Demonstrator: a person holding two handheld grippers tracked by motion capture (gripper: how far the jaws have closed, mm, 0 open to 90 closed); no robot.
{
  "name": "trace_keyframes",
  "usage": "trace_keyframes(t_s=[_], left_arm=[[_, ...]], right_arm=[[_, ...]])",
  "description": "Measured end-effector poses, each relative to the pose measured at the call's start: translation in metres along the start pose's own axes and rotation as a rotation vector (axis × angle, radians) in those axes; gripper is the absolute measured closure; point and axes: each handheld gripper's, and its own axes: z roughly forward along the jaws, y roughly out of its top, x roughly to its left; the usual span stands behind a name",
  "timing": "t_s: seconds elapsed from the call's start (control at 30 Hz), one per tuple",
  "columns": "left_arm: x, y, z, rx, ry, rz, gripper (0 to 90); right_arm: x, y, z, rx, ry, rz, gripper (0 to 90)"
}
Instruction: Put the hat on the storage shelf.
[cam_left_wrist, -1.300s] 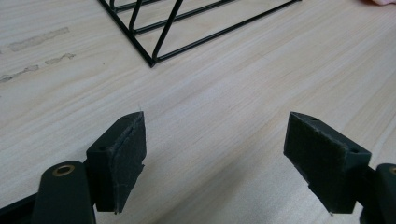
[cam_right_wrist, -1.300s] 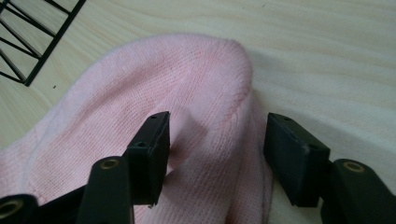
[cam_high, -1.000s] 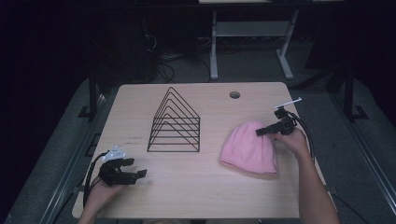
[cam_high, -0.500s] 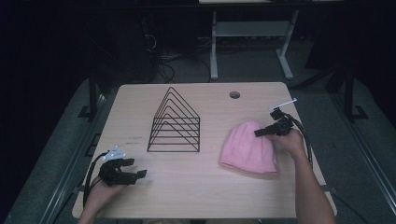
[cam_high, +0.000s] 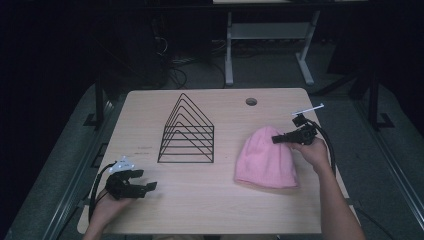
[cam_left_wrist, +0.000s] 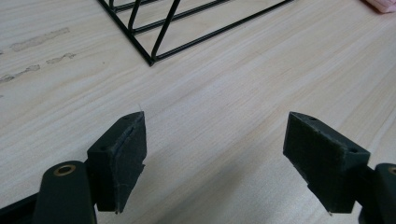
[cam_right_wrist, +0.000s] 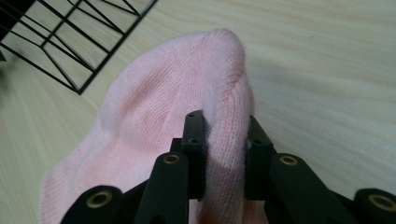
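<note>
A pink knitted hat (cam_high: 265, 159) lies flat on the right half of the wooden table (cam_high: 220, 210). My right gripper (cam_high: 275, 138) reaches in from the right over the hat's upper right part. Its jaws have just been closing and are now shut on a pinched fold of the hat (cam_right_wrist: 163, 107), with knit bulging between the pads (cam_right_wrist: 195, 140). My left gripper (cam_high: 146, 180) rests low at the table's near left corner. In the left gripper view it (cam_left_wrist: 224, 154) stands wide open over bare wood with nothing between its fingers.
A black wire rack (cam_high: 189, 132) of nested triangles stands left of the hat at mid-table; its corner (cam_left_wrist: 152, 58) lies ahead of the left gripper. A round cable hole (cam_high: 251, 101) is near the far edge. The floor beyond is dark, with desk legs.
The right gripper's jaws have closed onto the hat's upper right part, and the hand has shifted only slightly. The left gripper has kept still.
</note>
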Motion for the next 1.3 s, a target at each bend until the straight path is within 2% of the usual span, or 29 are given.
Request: trace_keyframes(t_s=[0.1,0.37,0.5,0.73,1.1,1.3], left_arm=[[-0.001,-0.001,0.0,-0.008,-0.003,-0.013,21.3],[0.001,-0.002,-0.003,-0.004,-0.004,-0.012,21.3],[0.0,-0.002,-0.004,-0.015,-0.002,-0.026,21.3],[0.0,-0.003,-0.005,-0.018,-0.003,-0.026,21.3],[0.0,-0.002,-0.006,-0.018,-0.015,-0.028,21.8],[0.0,-0.001,-0.009,-0.035,-0.025,-0.035,22.2]], right_arm=[[0.005,0.001,-0.006,-0.022,0.003,-0.013,75.6],[0.019,0.006,-0.024,-0.078,0.019,-0.047,76.0],[0.028,0.009,-0.032,-0.101,0.023,-0.072,76.1],[0.045,0.017,-0.051,-0.14,0.015,-0.133,76.2],[0.053,0.022,-0.075,-0.178,-0.01,-0.162,76.3],[0.062,0.03,-0.088,-0.208,-0.021,-0.203,76.3]])
